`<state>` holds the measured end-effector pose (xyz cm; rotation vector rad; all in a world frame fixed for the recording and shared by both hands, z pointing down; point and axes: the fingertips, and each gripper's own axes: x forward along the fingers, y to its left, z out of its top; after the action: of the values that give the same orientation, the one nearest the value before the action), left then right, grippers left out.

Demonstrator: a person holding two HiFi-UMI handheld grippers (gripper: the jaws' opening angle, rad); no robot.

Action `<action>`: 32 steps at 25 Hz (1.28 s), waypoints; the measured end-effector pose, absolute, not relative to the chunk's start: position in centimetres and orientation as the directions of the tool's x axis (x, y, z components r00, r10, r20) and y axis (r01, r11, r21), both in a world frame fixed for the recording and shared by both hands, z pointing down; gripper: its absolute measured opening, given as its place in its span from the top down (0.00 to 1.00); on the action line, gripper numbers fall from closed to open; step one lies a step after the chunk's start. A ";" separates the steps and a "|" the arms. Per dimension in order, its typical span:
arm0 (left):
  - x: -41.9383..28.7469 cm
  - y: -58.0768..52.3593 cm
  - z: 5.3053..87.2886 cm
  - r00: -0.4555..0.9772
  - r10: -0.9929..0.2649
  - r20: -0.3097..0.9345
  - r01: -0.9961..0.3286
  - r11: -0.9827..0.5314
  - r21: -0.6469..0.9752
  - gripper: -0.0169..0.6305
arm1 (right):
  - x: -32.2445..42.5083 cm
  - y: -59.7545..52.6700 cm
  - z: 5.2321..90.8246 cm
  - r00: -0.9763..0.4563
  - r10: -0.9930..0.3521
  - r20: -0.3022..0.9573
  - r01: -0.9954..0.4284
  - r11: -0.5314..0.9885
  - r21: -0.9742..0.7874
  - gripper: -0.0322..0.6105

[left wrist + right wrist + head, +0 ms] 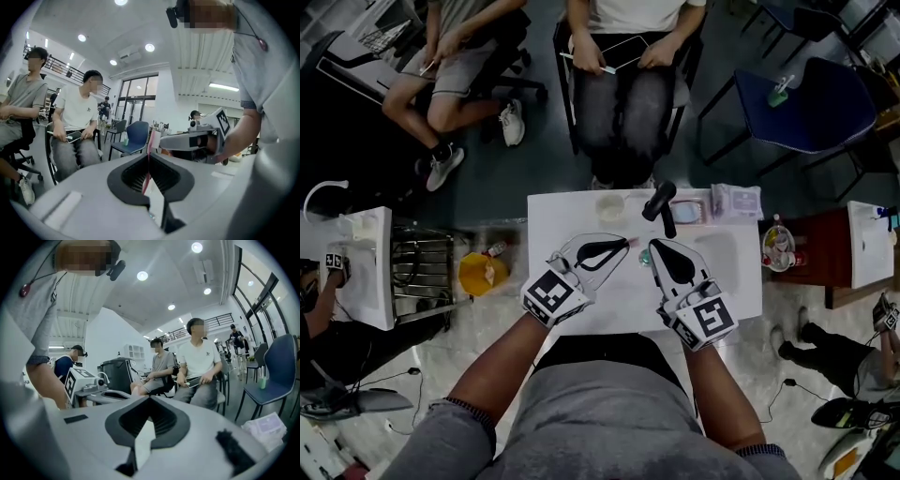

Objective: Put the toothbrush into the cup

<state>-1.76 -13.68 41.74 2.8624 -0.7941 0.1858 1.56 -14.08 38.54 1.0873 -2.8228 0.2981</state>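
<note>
White table (551,217) beneath right gripper (657,247). Black handheld device (659,202) just ahead of it, wrapped packet (736,200) ahead-right. Seated person (623,84) beyond table, second seated person (455,56) farther left. Blue chair (811,108) far ahead-right. Yellow bucket (483,274) on floor, left of left gripper (622,243).

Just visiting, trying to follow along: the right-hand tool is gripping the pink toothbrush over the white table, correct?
No, the left gripper grips the toothbrush over the white table; the left gripper view shows it between the jaws.
</note>
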 end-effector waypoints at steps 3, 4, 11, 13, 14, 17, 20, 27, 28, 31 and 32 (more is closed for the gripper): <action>-2.5 -14.3 41.4 0.828 -0.544 0.133 -0.559 -0.820 0.124 0.95 | 0.9 -14.2 38.5 -0.744 -0.650 0.156 -0.668 0.732 -0.135 0.93; -2.7 -14.5 41.2 0.821 -0.558 0.123 -0.571 -0.812 0.119 0.95 | 0.7 -14.2 38.6 -0.744 -0.649 0.157 -0.667 0.732 -0.134 0.93; -4.4 -16.6 41.5 0.771 -0.629 0.100 -0.636 -0.757 0.150 0.95 | -1.0 -14.9 39.9 -0.730 -0.663 0.166 -0.682 0.722 -0.118 0.93; -4.7 -17.4 41.6 0.763 -0.642 0.075 -0.646 -0.749 0.147 0.95 | -1.4 -15.3 40.6 -0.717 -0.677 0.166 -0.697 0.706 -0.126 0.93; -4.8 -17.7 41.5 0.760 -0.647 0.065 -0.648 -0.746 0.152 0.95 | -1.5 -15.5 40.9 -0.707 -0.686 0.171 -0.707 0.694 -0.136 0.93; -5.2 -18.6 41.7 0.755 -0.655 0.042 -0.652 -0.743 0.152 0.95 | -1.9 -16.3 41.8 -0.676 -0.710 0.196 -0.736 0.660 -0.148 0.93; -5.4 -19.3 42.0 0.751 -0.660 0.030 -0.655 -0.738 0.160 0.95 | -2.4 -16.7 42.7 -0.681 -0.712 0.174 -0.732 0.665 -0.147 0.93; -5.7 -20.6 42.6 0.761 -0.648 0.014 -0.639 -0.747 0.184 0.95 | -2.8 -17.7 44.0 -0.655 -0.736 0.175 -0.756 0.633 -0.168 0.93; -5.8 -20.8 42.6 0.764 -0.645 0.011 -0.636 -0.749 0.186 0.95 | -2.9 -17.7 44.2 -0.651 -0.738 0.179 -0.759 0.629 -0.166 0.93; -6.0 -21.6 42.8 0.768 -0.640 0.000 -0.627 -0.753 0.199 0.95 | -3.0 -18.1 44.8 -0.634 -0.747 0.200 -0.773 0.612 -0.166 0.93; -6.0 -21.9 42.8 0.770 -0.638 -0.004 -0.624 -0.754 0.207 0.95 | -3.1 -18.3 45.0 -0.627 -0.751 0.206 -0.779 0.604 -0.169 0.93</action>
<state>-6.02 -21.94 42.81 2.7707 -0.9989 -0.1101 -3.07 -18.31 44.97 1.2977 -2.7110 0.3698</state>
